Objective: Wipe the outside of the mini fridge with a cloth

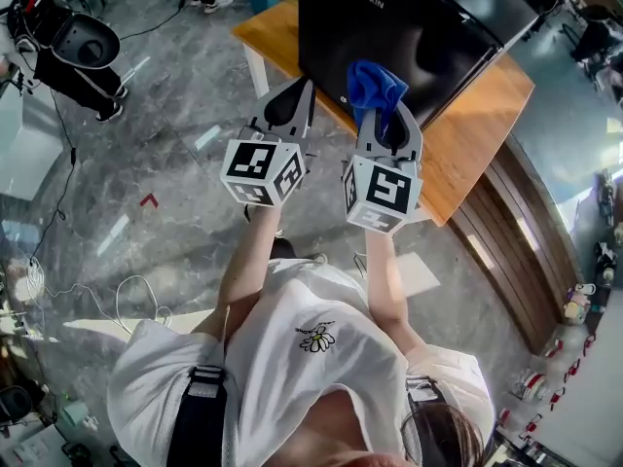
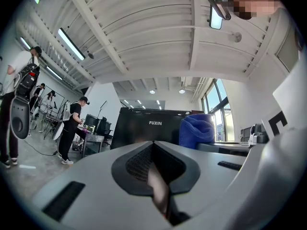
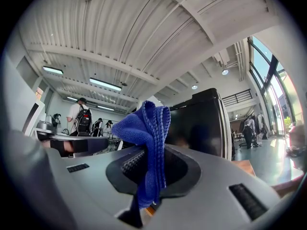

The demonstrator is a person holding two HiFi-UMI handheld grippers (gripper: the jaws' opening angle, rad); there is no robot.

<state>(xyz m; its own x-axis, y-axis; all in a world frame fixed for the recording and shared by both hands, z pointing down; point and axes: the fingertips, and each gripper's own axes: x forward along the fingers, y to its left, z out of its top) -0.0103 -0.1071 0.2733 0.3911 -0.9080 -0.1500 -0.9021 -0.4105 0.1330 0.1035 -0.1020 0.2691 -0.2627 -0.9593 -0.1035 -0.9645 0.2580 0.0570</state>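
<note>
The black mini fridge stands on the wooden table, close to the edge nearest the person. The right gripper is clenched on a blue cloth, held up just before the fridge's front. Beside it, the left gripper is closed on nothing.

Room was bright, mostly daylight from the windows at right, blown out there; ceiling strip lights were on too. Glossy floor showed soft glare in head view. Gripper views had heavy fisheye bending and black vignetted corners. Foreground nearest the lens was soft; blue cloth was crisp. Mini fridge front read dark, with faint reflections.
</note>
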